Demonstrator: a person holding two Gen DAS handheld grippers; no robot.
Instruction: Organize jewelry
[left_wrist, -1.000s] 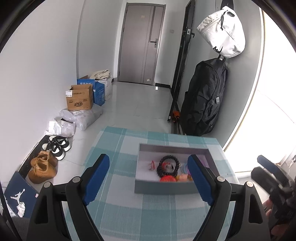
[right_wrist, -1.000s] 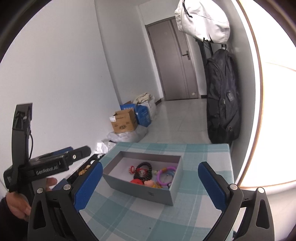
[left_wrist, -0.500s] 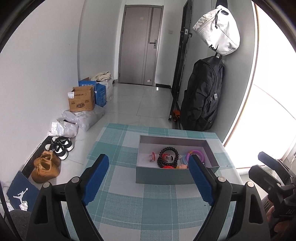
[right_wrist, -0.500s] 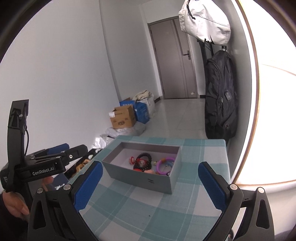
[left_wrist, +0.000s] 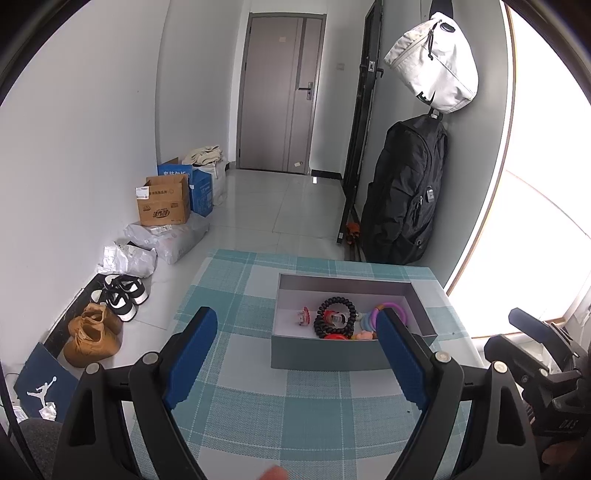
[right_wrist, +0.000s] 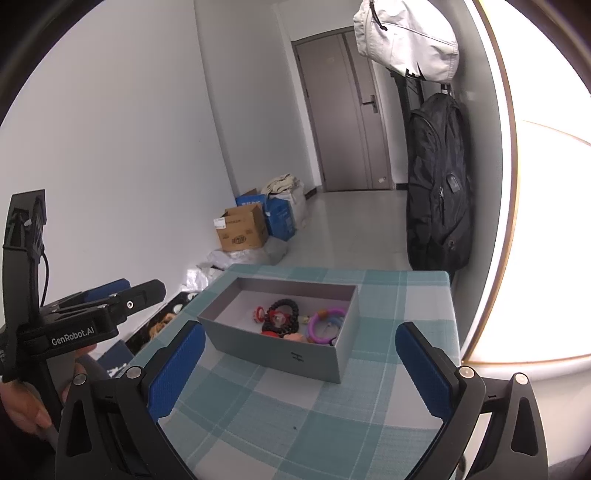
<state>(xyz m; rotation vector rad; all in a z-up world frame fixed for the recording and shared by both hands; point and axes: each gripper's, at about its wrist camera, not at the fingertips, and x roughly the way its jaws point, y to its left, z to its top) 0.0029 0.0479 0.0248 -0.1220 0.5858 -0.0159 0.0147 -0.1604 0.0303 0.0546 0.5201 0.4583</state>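
Both the left hand-held gripper (left_wrist: 295, 354) and right hand-held gripper (right_wrist: 301, 363) are spread wide, empty, above the checked table (left_wrist: 258, 413) facing the grey box (left_wrist: 332, 356) of jewelry (left_wrist: 335, 318).

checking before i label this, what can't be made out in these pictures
- Small pieces in the grey box: left wrist view, near wall and blue pad hide those beside the purple ring.
- Red bits under the black bead bracelet: right wrist view, too small.
- Table front edge: both views, cut off by grippers.
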